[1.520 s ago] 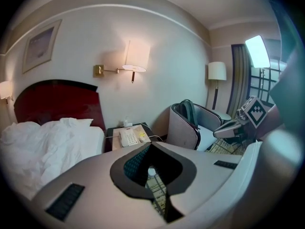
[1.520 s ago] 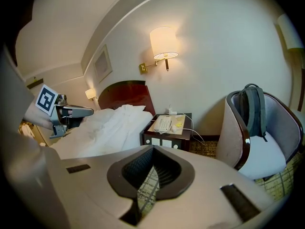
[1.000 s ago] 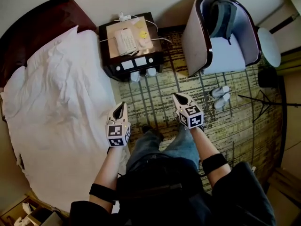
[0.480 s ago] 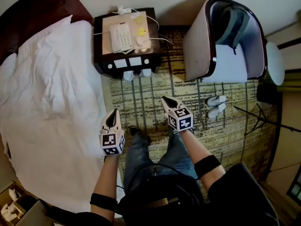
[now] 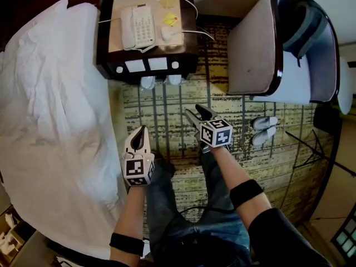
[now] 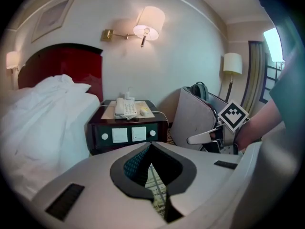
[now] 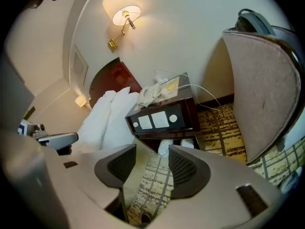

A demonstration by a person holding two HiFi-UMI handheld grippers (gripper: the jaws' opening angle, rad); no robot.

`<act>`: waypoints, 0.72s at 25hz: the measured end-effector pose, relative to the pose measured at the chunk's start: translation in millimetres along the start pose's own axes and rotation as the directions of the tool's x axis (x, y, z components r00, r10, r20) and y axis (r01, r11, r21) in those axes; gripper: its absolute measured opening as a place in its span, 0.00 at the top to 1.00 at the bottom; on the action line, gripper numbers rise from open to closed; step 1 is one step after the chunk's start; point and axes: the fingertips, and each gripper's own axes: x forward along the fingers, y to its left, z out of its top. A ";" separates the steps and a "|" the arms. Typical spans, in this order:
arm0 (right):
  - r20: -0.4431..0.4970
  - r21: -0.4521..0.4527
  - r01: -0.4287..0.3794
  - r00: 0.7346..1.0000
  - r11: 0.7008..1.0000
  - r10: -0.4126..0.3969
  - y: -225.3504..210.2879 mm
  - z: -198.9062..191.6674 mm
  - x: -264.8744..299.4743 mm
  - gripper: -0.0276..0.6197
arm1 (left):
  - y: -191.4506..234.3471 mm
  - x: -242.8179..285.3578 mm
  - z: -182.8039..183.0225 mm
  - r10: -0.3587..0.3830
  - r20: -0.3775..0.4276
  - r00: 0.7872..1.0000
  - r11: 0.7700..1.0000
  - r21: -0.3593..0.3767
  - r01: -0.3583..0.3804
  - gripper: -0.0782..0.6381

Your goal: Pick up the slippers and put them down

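Left gripper (image 5: 142, 131) closed, empty. Slippers (image 5: 160, 82) tucked under nightstand (image 5: 144, 65), toes poking out. Right gripper (image 5: 196, 114) jaws just been opening, nothing between, aimed there, probably for the grab. Second pair (image 5: 263, 129) beside armchair (image 5: 256, 54).

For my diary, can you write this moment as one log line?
left gripper: jaws shut, empty | right gripper: jaws just opening, empty | slippers: under nightstand, untouched
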 end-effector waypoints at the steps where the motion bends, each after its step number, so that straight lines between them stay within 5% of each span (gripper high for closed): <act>1: 0.008 0.016 0.002 1.000 1.000 -0.003 -10.8 -4.4 13.4 0.60 | 2.0 14.6 -10.9 -0.006 -0.006 1.000 1.000 0.002 0.006 0.89; 6: 0.036 0.086 0.021 0.999 0.996 -0.024 -65.9 -37.0 81.6 0.46 | 8.0 89.7 -58.4 -0.037 0.001 0.999 0.999 0.029 0.037 0.89; 18: 0.104 0.316 0.014 0.993 0.948 -0.050 -196.8 -100.7 241.2 0.37 | 22.1 258.3 -154.6 -0.076 0.012 0.997 0.993 0.091 0.075 0.89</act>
